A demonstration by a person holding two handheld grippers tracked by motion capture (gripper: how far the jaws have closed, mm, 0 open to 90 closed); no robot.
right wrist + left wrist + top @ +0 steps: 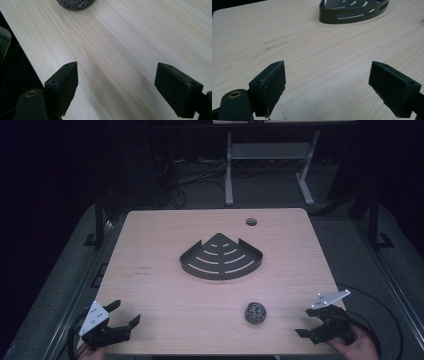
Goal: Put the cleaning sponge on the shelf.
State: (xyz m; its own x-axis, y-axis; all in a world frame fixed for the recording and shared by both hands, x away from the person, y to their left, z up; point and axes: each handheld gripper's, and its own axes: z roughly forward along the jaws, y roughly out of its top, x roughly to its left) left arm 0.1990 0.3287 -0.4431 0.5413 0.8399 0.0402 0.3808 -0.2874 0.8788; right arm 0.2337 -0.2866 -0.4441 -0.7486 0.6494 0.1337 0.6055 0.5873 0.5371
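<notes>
Two grippers rest at the lower corners of the wooden table [165, 305], both empty. At centre frame in the high view lies the dark slotted corner tray [221, 257], flat on the board and well apart from either tool. Lower right of centre sits the steel-wool ball [255, 312], near the right gripper [310, 322] and the likely thing to be picked up; in the right gripper view it shows at the top edge, the ball [75, 4] lying ahead and left of the jaws. The right gripper's jaws stand wide with only bare wood between them. The left gripper [126, 314], at lower left, likewise gapes wide. A good approach, by judgement: swing the right gripper until the ball is centred between the pads, descend low, then close gently, since the springy mesh may roll or squash.
</notes>
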